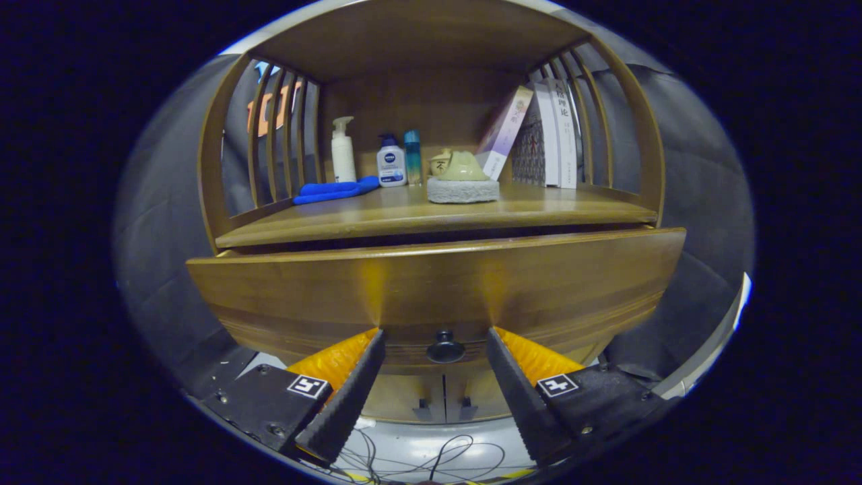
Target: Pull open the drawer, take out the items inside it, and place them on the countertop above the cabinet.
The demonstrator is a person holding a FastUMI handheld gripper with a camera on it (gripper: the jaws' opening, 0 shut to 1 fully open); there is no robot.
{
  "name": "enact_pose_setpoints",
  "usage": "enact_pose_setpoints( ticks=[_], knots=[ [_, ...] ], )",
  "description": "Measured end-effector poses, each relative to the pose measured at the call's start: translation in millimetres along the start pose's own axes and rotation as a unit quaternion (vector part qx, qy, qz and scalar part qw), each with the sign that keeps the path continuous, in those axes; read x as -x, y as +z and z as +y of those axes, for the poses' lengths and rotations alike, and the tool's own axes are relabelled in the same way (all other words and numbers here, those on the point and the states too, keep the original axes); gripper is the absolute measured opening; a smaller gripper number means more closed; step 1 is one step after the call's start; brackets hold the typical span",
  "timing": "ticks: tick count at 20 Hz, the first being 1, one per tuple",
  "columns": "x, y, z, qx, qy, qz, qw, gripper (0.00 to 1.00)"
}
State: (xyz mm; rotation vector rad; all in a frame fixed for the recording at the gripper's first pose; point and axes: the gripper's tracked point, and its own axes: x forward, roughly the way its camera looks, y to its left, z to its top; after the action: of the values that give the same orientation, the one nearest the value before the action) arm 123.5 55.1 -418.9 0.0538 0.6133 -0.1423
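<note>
Hand-held gripper (436, 337): its two fingers stand spread apart, holding nothing, one on each side of the small dark round knob (445, 349), which sits in the gap between them without either finger pressing on it.
Drawer: the wide brown wooden drawer front (431, 283) fills the space just beyond the fingertips; a dark gap shows along its top edge under the counter, so it looks slightly out or ajar, though how far cannot be told.
Drawer contents: hidden behind the front.
Counter: the brown wooden counter (377, 217) above the drawer carries a folded blue cloth (335, 190), a white pump bottle (343, 151), a smaller white-and-blue bottle (391, 162), a slim teal bottle (413, 156), a pale green ornament on a grey stone base (462, 180) and leaning books (539, 135).
Doing it well: in my judgement, close squarely on the knob's neck with both fingers, centred, then pull straight back and level so the drawer does not bind.
Free space: bare wood lies along the counter's front edge for setting items down.
</note>
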Motion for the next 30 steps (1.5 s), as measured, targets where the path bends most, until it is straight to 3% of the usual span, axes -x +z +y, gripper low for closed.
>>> enact_pose_setpoints(
  ticks=[11,17,21,24,30],
  knots=[
    [-29,9,-1,0.022,-0.022,0.005,1.0,0.98],
    [-25,8,-4,0.024,-0.002,0.012,1.0,0.98],
    [9,27,-21,-0.001,0.018,0.001,1.0,0.98],
    [54,64,-27,-0.003,0.043,-0.03,0.999,0.98],
    [155,153,-44,0.045,0.06,-0.117,0.99,0.98]
  ],
)
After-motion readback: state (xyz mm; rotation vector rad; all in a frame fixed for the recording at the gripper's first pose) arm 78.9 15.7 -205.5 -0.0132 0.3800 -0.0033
